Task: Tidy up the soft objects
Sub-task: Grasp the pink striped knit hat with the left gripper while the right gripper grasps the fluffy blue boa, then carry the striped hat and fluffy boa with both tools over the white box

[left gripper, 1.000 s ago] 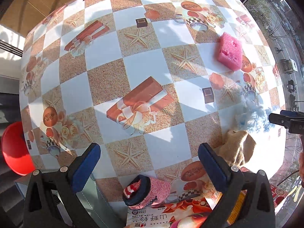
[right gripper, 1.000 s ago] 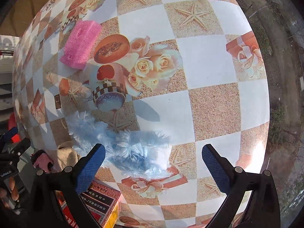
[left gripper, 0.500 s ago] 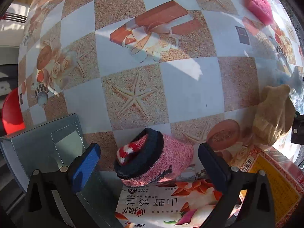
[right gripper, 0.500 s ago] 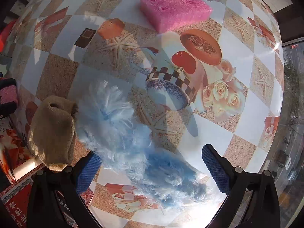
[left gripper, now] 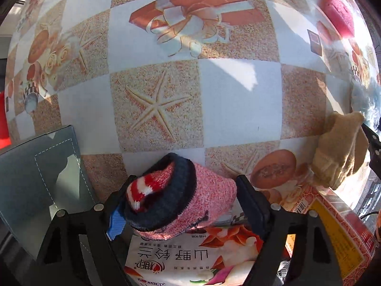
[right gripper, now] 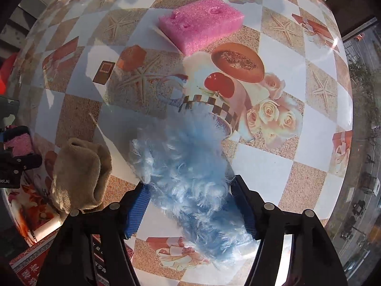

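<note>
- The left gripper (left gripper: 181,202) has its fingers pressed in on either side of a rolled pink sock (left gripper: 181,202) with a dark cuff and a red-and-white striped toe tucked inside; it looks gripped, though I can't tell whether it has left the printed packet (left gripper: 181,259) beneath it
- The right gripper (right gripper: 190,211) is narrowed onto a fluffy blue sock (right gripper: 188,178), the blue pads sunk into the fur near its middle, both ends trailing loose on the table
- A tan sock (right gripper: 78,176) lies folded just beside the blue one, apart from the right gripper; a pink sponge (right gripper: 202,23) sits well beyond, untouched
- Risk on the left: the roll could spring open or slip out if the pads hold only the outer layer, and the packet could get dragged along
- Risk on the right: the pads may be holding mostly fluff, so the sock could slide free, or its trailing end could sweep the tan sock
- A grey box (left gripper: 40,176) stands just to the left of the left gripper, a red carton (left gripper: 333,228) to its right
- The table (left gripper: 238,109) wears a glossy checked cloth printed with starfish, gifts and roses, with strong sun and hard shadows; a window with a street outside lies past the right edge
</note>
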{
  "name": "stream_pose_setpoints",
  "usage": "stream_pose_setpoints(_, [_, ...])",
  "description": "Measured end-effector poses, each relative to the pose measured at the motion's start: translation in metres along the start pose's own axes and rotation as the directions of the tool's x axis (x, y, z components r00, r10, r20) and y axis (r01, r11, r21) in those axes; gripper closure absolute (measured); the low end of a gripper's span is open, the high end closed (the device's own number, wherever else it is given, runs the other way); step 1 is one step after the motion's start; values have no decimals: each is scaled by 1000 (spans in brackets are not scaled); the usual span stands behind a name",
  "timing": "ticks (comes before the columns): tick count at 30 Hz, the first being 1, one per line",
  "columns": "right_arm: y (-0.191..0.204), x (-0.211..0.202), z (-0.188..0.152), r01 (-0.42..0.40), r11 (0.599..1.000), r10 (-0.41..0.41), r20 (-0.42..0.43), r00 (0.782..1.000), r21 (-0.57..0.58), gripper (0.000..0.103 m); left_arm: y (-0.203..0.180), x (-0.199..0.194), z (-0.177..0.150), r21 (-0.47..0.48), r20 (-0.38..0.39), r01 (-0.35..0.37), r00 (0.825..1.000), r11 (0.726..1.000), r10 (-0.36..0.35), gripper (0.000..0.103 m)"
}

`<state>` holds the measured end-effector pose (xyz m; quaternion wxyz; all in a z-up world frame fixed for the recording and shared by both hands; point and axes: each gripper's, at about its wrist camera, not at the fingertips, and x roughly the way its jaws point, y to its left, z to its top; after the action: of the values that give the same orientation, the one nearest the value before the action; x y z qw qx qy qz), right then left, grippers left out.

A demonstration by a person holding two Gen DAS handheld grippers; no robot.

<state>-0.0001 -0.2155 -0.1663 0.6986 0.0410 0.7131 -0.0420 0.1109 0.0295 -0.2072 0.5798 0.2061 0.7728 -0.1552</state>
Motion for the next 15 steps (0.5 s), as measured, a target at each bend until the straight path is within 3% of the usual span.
stream_pose_setpoints(1, [-5,-3,-1,-8,1000,8,-2,1000,21,70,-3,-4,-2,23,21,-6,1000,1000,6,41])
stream_pose_setpoints(2, [-10,-5,-3,-23,998,23,0,1000,50,70,-4,-9,-3,45,39,-7,999,999,5,58])
stream_pose_setpoints(4, [-21,-13,-8,-51,992,49,24,999,114,70,-4,-19,-6,55,74,5,997,998,-9,67])
stream_pose_setpoints(9, [-47,-45,-26,-181,949,158,106,982,258,70,-9,-57,-23,102,228,-40,973,994,15,69])
stream_pose_setpoints(15, [-44,-103,-39,-266,914,212,197,957,307,70,-21,-107,-54,158,362,-57,932,986,-4,69])
